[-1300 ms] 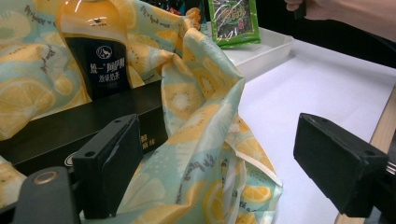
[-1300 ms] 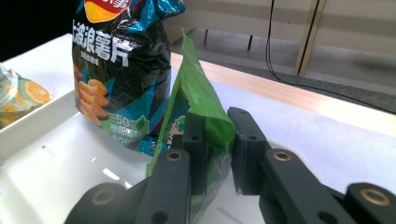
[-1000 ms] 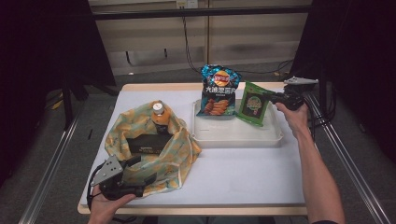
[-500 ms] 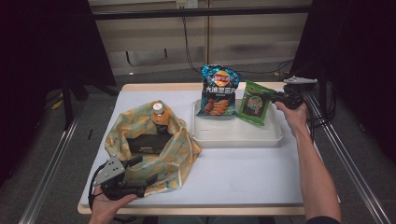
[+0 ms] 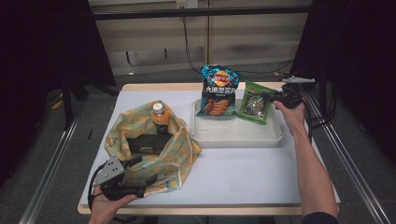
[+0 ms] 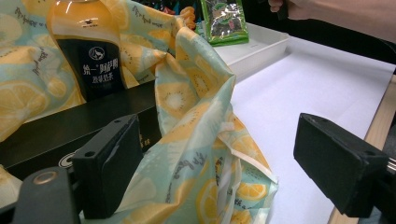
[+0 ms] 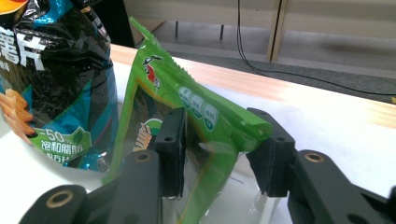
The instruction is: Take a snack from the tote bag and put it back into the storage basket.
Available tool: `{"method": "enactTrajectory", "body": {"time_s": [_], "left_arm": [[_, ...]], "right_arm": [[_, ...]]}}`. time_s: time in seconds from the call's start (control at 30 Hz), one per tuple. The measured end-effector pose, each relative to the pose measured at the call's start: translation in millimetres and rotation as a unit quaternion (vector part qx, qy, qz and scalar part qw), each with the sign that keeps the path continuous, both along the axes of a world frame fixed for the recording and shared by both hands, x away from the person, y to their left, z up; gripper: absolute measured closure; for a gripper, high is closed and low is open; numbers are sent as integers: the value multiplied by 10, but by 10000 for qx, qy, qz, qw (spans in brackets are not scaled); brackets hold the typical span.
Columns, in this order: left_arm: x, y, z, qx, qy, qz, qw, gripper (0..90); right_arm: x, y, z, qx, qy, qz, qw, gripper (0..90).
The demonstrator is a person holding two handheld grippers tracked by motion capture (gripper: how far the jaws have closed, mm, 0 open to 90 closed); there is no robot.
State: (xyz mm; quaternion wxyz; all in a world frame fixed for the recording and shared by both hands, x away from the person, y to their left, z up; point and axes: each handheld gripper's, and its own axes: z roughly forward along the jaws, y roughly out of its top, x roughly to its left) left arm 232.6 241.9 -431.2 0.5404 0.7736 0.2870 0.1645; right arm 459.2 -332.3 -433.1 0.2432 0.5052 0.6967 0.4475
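The right gripper (image 7: 217, 154) has just been opening, releasing the green packet (image 7: 187, 140) in the tray (image 5: 233, 137). The left gripper (image 6: 224, 172) gapes around the bag (image 6: 196, 154). Next, withdraw clear.

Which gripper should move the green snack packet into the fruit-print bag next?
Right, probably. The right gripper already straddles the green foil snack packet in the white plastic tray, its jaws having just been opening. The left gripper stands open around the yellow fruit-print cloth bag's rim.
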Motion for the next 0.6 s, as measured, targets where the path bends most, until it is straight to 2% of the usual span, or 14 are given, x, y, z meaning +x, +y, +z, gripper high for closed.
{"method": "enactTrajectory", "body": {"time_s": [0.13,0.27,0.33,0.37,0.6], "left_arm": [[2,-1,-2,8,28,-9,10000,150],[-9,-18,1,38,38,-22,10000,147],[-7,-28,-6,-21,29,-91,10000,147],[-12,-30,-1,30,30,-45,10000,147],[-5,-23,-2,24,34,-20,10000,147]], "right_arm": [[11,-2,-16,-49,65,-105,9999,494],[13,-11,-23,-71,40,-102,9999,474],[9,-19,-16,-24,48,-136,9999,414],[9,-23,-13,-31,32,-152,9999,398],[-27,-79,14,-43,18,-226,9997,308]]}}
